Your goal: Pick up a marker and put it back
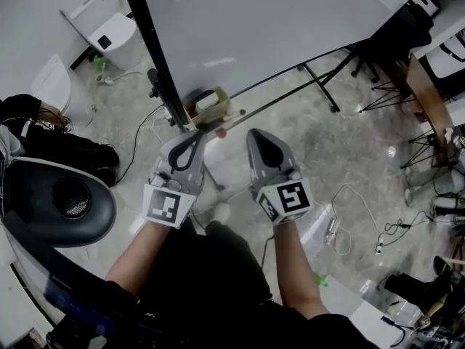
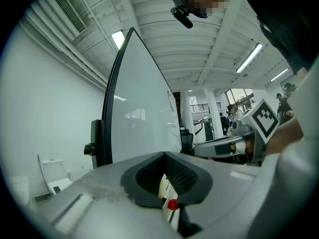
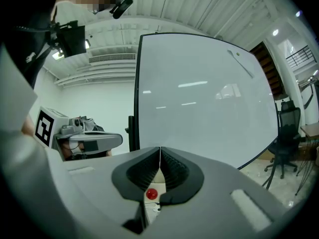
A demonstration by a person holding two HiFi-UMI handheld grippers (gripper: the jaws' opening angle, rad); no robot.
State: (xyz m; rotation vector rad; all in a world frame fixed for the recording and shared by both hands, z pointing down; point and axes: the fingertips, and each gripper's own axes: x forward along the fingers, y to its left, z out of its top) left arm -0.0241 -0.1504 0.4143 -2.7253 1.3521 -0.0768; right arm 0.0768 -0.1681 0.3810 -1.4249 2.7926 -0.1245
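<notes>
The grey left claw (image 1: pixel 197 133) and grey right claw (image 1: pixel 256 134) are pressed together and empty. They point level toward the small tan tray (image 1: pixel 209 109) under the large whiteboard (image 1: pixel 276 27), probably lining up. The slim marker (image 1: pixel 231 121) seemingly lies there.

The whiteboard (image 1: pixel 290 27) runs off the head view's top edge. Its tray (image 1: pixel 211 107) is partly covered by the left tongs (image 1: pixel 197 131). In each gripper view the tongs' grey body hides most of what lies below the tips. Under the right tongs (image 3: pixel 160 151) only a small red spot (image 3: pixel 151 194) and scraps of white show through the gap, too little to name. Far people (image 2: pixel 229 111) are too small to make out.
</notes>
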